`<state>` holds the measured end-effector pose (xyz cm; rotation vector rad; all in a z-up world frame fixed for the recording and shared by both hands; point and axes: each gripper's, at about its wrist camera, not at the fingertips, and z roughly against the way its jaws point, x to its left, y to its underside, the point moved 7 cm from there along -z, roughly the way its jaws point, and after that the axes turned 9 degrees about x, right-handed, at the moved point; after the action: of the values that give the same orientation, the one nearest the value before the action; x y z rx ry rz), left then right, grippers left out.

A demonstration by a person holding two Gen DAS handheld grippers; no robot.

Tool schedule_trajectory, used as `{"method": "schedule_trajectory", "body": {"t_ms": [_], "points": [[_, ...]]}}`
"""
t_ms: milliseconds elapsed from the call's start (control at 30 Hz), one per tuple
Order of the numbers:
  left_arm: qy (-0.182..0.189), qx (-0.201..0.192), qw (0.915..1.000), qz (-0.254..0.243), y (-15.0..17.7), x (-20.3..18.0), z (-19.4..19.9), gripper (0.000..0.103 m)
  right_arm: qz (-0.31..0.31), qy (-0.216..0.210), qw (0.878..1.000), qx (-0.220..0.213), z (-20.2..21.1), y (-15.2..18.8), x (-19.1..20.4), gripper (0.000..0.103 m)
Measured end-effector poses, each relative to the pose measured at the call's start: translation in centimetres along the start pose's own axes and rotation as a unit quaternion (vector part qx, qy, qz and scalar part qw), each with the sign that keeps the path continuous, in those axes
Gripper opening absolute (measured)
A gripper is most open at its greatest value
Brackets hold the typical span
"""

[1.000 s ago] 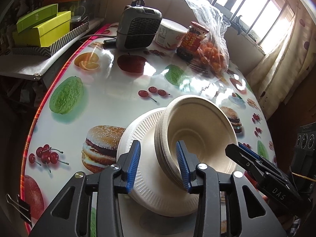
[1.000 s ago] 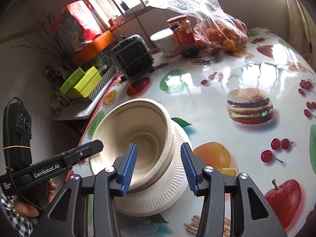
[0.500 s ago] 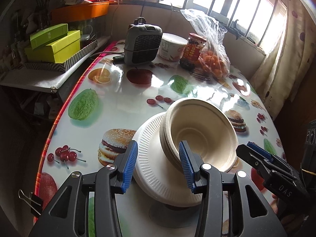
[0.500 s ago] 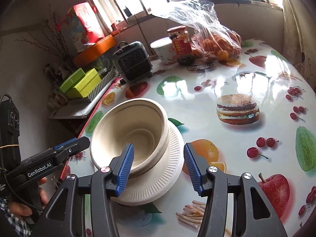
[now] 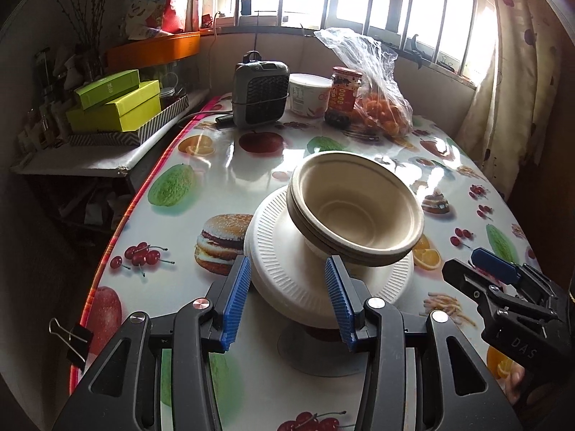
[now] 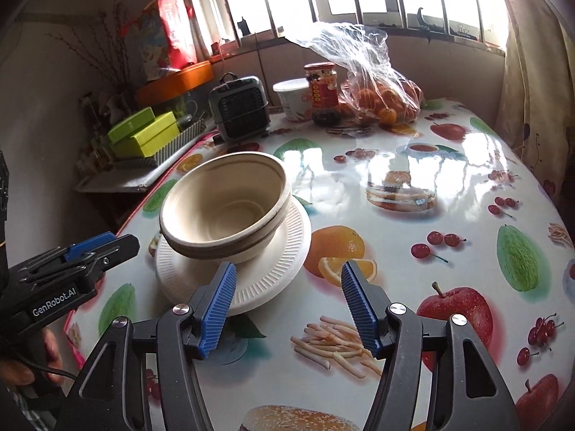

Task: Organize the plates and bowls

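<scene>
A stack of beige paper bowls sits on a stack of white ribbed paper plates on the fruit-print table; both also show in the right wrist view, bowls and plates. My left gripper is open and empty, just short of the plates' near rim. My right gripper is open and empty, near the plates' right front edge. Each gripper shows in the other's view, the right one and the left one.
At the table's far end stand a grey heater, a white tub, a red-labelled jar and a bag of oranges. Green boxes lie on a side shelf at left. The table's left edge is close.
Both grippers have pulled back from the stack and risen; the bowls and plates now lie farther ahead of the fingers. The stack has not moved.
</scene>
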<state>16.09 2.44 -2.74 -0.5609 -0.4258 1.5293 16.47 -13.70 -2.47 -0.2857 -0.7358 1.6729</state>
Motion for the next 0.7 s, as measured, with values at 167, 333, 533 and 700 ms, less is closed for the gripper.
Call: {"method": "schedule_trajectory", "body": {"t_ms": [167,333,533,700], "points": [[-0.012,-0.006,0.9999,-0.006,1.8,-0.1,-0.2,0.045,0.013,0.019,1.0,-0.004,0.2,1.6,0.3,0.068],[-0.012,0.003,0.9999,-0.009,3.4,-0.4,-0.7,0.045,0.016,0.021,1.0,-0.002,-0.1,2.7,0.4,0.072],[-0.014,-0.003,0.9998,-0.011,4.6,-0.5,-0.8,0.054,0.031,0.039,0.999,-0.001,-0.8,4.1,1.1,0.074],[-0.022,-0.014,0.9996,-0.013,5.2,-0.4,-0.6,0.054,0.027,0.038,0.999,-0.002,-1.0,4.9,1.3,0.074]]}}
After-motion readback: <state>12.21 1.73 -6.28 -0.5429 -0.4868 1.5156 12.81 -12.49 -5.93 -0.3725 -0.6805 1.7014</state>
